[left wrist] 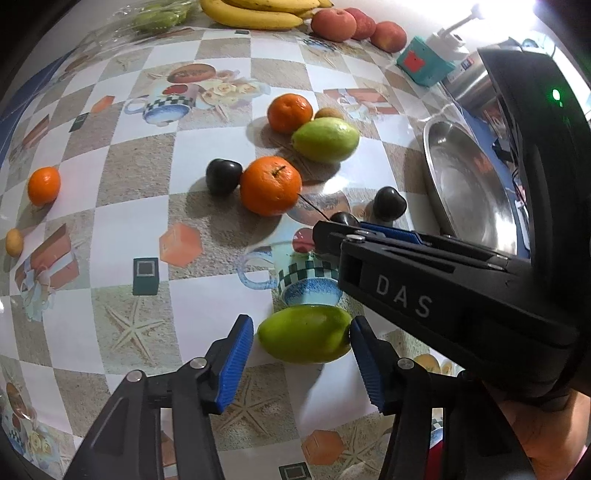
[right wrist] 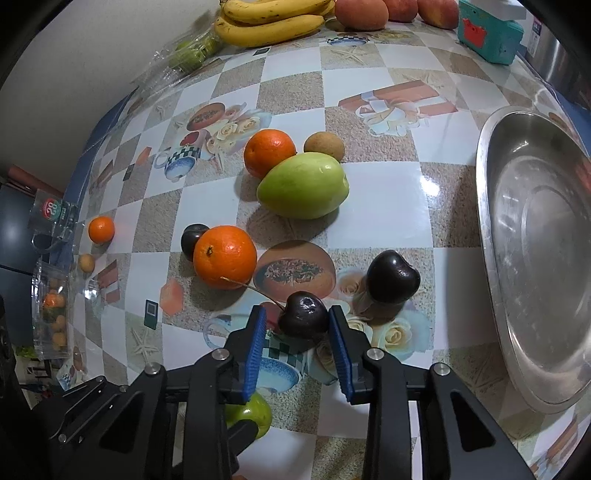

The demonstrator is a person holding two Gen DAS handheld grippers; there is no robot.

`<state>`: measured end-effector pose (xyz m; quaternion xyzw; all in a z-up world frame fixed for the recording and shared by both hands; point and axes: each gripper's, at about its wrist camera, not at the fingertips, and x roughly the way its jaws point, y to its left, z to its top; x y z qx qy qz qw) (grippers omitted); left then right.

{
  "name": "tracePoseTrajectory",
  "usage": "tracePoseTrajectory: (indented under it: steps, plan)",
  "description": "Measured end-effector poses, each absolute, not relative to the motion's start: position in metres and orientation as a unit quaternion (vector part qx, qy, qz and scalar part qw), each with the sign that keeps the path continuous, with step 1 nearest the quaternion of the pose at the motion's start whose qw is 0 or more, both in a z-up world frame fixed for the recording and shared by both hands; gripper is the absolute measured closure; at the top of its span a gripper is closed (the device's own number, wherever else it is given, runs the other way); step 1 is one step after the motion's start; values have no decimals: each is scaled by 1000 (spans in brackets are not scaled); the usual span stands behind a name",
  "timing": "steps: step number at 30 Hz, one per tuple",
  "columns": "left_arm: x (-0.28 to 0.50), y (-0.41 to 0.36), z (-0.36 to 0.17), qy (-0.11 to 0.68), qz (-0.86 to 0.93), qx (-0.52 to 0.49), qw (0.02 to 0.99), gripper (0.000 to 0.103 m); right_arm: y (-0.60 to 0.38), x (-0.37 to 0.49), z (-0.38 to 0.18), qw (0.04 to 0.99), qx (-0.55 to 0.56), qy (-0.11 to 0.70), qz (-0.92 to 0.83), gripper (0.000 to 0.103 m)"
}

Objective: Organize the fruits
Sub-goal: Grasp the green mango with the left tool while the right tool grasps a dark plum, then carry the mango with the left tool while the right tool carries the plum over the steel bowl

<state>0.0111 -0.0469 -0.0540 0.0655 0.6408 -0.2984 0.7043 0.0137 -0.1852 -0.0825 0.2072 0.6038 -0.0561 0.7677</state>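
In the left wrist view my left gripper is open around a green mango lying on the table; its right pad touches the fruit, the left pad stands apart. In the right wrist view my right gripper is open around a dark cherry with a long stem; the right pad touches it. A second dark cherry sits just beyond. An orange with a third cherry behind it lies left of centre. Another green mango, an orange and a small brown fruit lie further back.
A steel bowl stands at the right edge. Bananas, peaches and a teal box line the back. A small orange and a yellow fruit lie far left by clear containers.
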Motion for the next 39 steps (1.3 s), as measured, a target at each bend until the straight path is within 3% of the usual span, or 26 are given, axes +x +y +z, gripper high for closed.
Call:
tracePoseTrajectory:
  steps: [18,39]
  plan:
    - [4,-83,-63,650,-283,128,693,43,-199,-4,-72,774,237,584,-60,75]
    - [18,-64,-62,651,-223,51,723,46,-209,-25,-59,783,273,557,-54,75]
